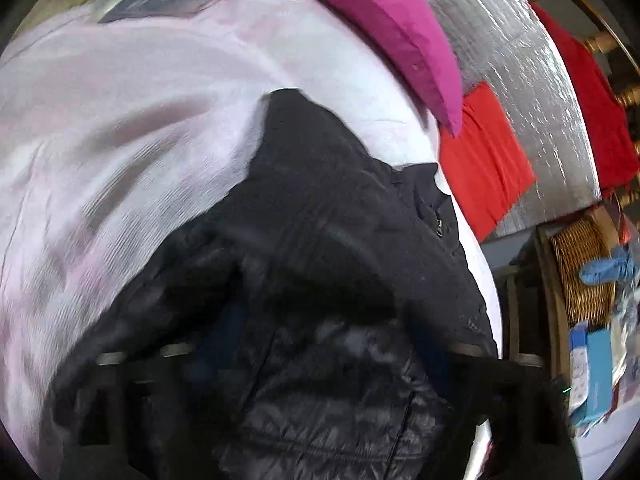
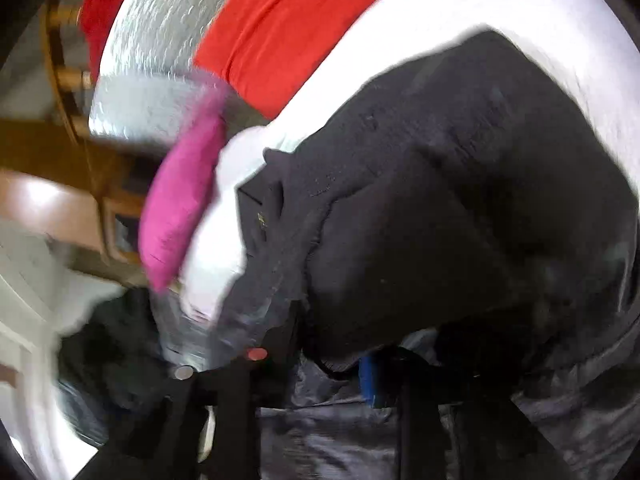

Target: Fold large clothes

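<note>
One black quilted padded jacket (image 1: 320, 240) fills the foreground, bunched over both grippers. The left gripper's (image 1: 320, 356) jaws are buried in its folds; their grip can't be told. The right gripper's (image 2: 320, 364) jaws stand narrowly apart with jacket fabric between them. It lies on a pale pink sheet (image 1: 120, 120), near the edge by one magenta cushion (image 1: 392, 28) and two red cloths (image 1: 484, 160).

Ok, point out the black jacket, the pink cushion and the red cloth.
black jacket (image 1: 320, 208): left wrist view, on its smooth outer fabric.
pink cushion (image 1: 384, 28): left wrist view, on its broad face.
red cloth (image 2: 280, 36): right wrist view, on its flat middle.
</note>
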Action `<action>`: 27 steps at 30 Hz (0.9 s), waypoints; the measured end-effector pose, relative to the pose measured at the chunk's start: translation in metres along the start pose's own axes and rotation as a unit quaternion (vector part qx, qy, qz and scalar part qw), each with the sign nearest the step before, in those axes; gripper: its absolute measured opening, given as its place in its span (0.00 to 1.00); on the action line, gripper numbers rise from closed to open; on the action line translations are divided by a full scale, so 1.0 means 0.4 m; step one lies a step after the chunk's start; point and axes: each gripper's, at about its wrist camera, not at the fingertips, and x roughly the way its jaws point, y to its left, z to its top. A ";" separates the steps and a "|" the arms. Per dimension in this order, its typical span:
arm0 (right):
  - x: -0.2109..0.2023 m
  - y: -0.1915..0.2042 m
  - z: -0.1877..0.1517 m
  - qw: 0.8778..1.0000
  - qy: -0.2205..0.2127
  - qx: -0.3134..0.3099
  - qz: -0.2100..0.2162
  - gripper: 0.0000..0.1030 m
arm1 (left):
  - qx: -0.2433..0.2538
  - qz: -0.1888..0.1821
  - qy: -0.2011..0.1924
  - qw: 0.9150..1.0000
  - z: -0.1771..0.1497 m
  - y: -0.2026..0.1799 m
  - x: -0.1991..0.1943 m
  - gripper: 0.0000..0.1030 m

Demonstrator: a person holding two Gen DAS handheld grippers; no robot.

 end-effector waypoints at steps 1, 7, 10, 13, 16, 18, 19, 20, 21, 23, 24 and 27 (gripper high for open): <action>-0.024 0.044 0.000 0.999 -0.016 -0.039 -0.010 0.21 | 0.019 0.031 0.001 0.999 0.012 -0.010 0.006 0.15; -0.081 0.185 -0.050 0.976 -0.074 -0.202 -0.041 0.23 | 0.052 0.062 -0.038 0.996 0.014 -0.009 -0.004 0.14; 0.043 0.023 -0.062 0.991 0.021 -0.102 -0.086 0.46 | 0.024 0.086 -0.006 0.996 0.009 0.042 0.041 0.25; 0.023 -0.040 -0.074 0.997 0.005 -0.068 -0.039 0.57 | 0.038 0.071 -0.007 0.997 0.004 0.047 0.020 0.51; -0.019 -0.019 -0.061 0.996 -0.011 -0.080 -0.030 0.71 | 0.051 0.059 -0.013 0.997 -0.004 0.034 -0.027 0.66; -0.057 -0.016 -0.057 0.996 -0.021 -0.084 -0.032 0.71 | 0.068 0.069 -0.043 0.994 -0.014 0.017 -0.084 0.68; -0.074 -0.022 -0.049 0.996 -0.030 -0.077 -0.038 0.71 | 0.073 0.068 -0.052 0.994 -0.015 0.012 -0.103 0.68; -0.098 -0.029 -0.044 0.996 -0.043 -0.067 -0.041 0.71 | 0.080 0.069 -0.065 0.992 -0.017 0.005 -0.127 0.68; -0.125 -0.041 -0.044 0.996 -0.052 -0.063 -0.044 0.71 | 0.086 0.071 -0.077 0.991 -0.015 -0.001 -0.144 0.68; -0.169 -0.029 -0.050 0.993 -0.089 -0.067 -0.042 0.71 | 0.102 0.076 -0.107 0.986 -0.003 -0.031 -0.164 0.69; -0.177 -0.019 -0.051 0.992 -0.097 -0.074 -0.035 0.71 | 0.112 0.078 -0.114 0.984 0.002 -0.044 -0.164 0.70; -0.179 0.061 -0.044 0.987 -0.100 -0.123 -0.001 0.71 | 0.147 0.076 -0.121 0.979 0.017 -0.098 -0.127 0.73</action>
